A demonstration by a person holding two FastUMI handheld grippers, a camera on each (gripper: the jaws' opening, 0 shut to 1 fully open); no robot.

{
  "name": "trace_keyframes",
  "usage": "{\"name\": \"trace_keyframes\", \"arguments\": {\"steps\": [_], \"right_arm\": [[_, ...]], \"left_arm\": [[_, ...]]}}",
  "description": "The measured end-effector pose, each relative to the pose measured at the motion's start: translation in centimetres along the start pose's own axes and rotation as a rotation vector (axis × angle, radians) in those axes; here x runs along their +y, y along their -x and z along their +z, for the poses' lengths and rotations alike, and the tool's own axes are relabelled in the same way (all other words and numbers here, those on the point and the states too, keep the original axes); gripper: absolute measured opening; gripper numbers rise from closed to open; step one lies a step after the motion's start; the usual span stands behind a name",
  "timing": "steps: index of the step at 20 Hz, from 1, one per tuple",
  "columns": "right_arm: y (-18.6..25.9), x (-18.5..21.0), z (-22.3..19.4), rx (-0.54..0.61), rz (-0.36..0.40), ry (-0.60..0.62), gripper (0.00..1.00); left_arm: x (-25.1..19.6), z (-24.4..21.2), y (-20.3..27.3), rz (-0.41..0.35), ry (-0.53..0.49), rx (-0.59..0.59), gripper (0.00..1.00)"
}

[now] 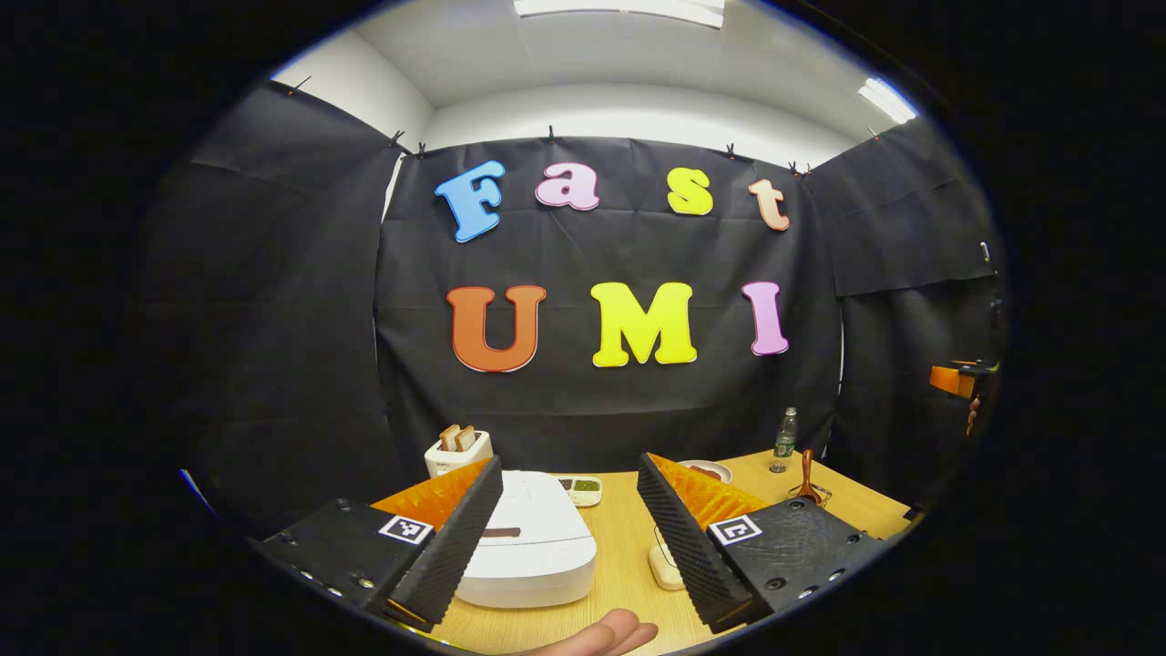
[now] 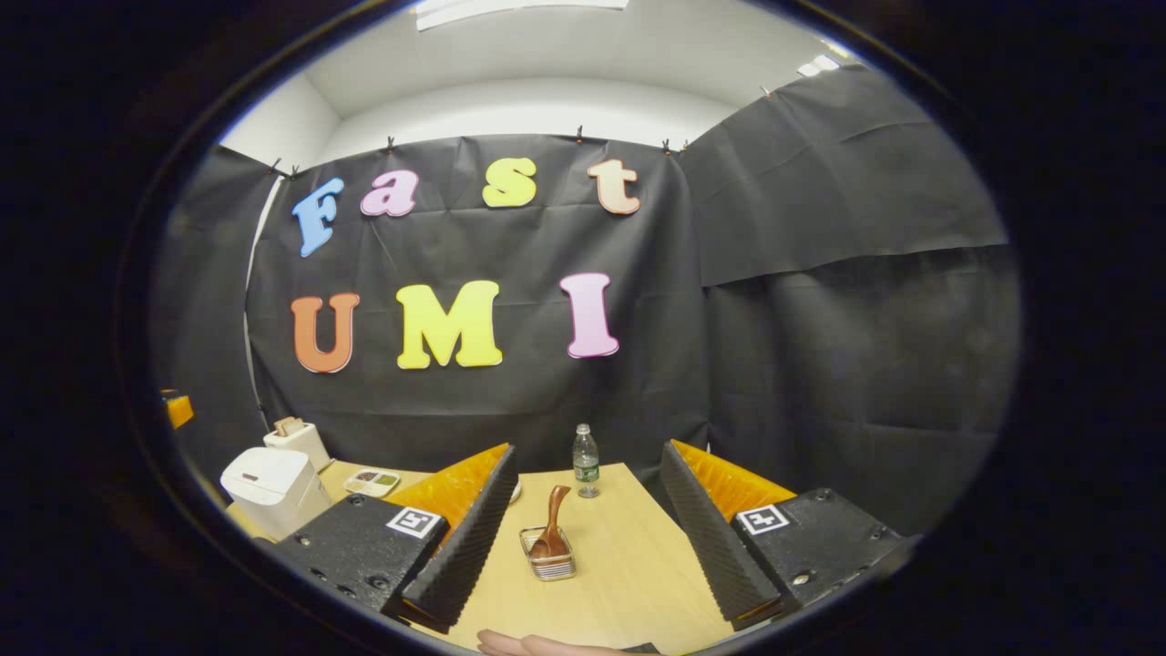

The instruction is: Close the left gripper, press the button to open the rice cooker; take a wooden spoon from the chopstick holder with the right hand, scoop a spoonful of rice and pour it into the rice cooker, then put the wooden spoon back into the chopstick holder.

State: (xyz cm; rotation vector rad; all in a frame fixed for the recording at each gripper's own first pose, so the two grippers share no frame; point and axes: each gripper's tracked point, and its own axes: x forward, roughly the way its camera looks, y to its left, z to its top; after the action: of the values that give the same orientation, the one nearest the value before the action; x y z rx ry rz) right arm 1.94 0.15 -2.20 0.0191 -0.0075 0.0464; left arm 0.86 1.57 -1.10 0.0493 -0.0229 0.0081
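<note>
Both tongs are wide open and hold nothing. Left tongs (image 1: 569,524) hang over the wooden table (image 1: 629,547), with the white rice cooker (image 1: 533,542) just ahead, its lid shut. Right tongs (image 2: 588,524) point at the wooden spoon (image 2: 552,533), which stands in its wire holder (image 2: 549,565). A water bottle (image 2: 586,460) stands behind it.

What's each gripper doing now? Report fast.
Left gripper: open, holding nothing, above the rice cooker.
Right gripper: open, holding nothing, facing the wooden spoon.
</note>
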Motion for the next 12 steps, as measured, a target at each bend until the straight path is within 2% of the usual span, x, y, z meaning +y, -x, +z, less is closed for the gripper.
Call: {"name": "trace_keyframes", "arguments": {"steps": [5,6,7,8,10,12], "right_arm": [[-0.8,-0.3,-0.8,-0.004,-0.002,-0.001,0.99],[-0.9,-0.1,-0.8,-0.009,0.009,0.005,1.0],[-0.9,0.1,-0.9,-0.016,0.013,0.012,1.0],[-1.0,0.1,-0.9,-0.023,0.014,0.016,1.0],[-1.2,0.5,-1.3,-0.021,0.024,0.019,0.99],[-1.5,1.1,-2.0,-0.017,0.037,0.043,0.99]], "left_arm": [[1.8,-1.4,-1.2,0.036,0.041,0.027,0.95],[2.1,-1.9,-1.6,0.052,0.053,0.052,0.76],[2.7,-2.5,-1.7,0.076,0.06,0.073,0.76],[3.4,-3.2,-2.2,0.096,0.061,0.105,0.62],[3.9,-4.3,-2.9,0.104,0.048,0.145,0.46],[3.9,-5.6,-3.1,0.111,0.034,0.197,0.39]]}}
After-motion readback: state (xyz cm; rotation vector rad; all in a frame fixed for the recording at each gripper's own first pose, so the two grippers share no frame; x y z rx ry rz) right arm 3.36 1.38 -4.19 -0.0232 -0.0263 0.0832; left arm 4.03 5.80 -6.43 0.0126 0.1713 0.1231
